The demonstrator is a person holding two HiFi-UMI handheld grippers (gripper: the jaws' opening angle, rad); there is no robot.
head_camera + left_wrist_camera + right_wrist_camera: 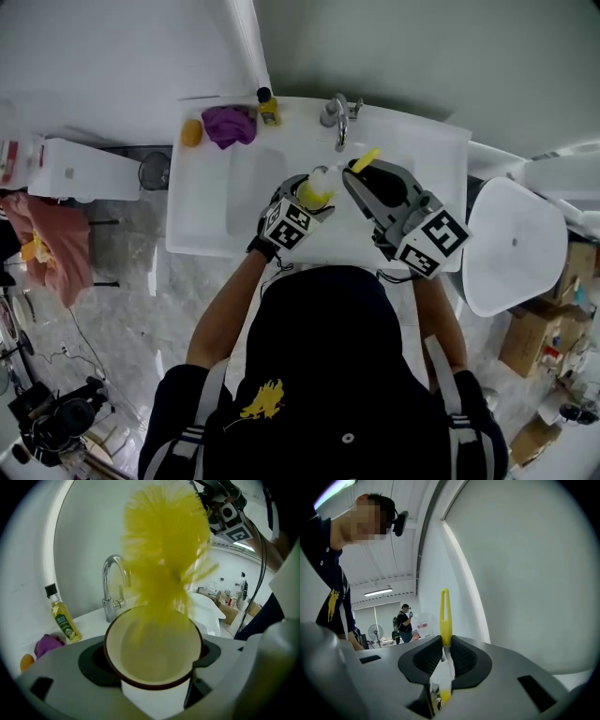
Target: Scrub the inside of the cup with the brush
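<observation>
Left gripper (310, 199) grips the cup (157, 693) and right gripper (446, 645) is clenched on the brush handle (445, 613), both above the sink (202, 211), just near of the tap (339, 114).
Yellow bristles (164, 541) hang blurred at the cup's far rim, mostly outside it. To scrub well, push the head fully inside, then twist it against wall and bottom while the left hand holds the cup steady. The cup is white, dark-red rimmed and cream inside.
</observation>
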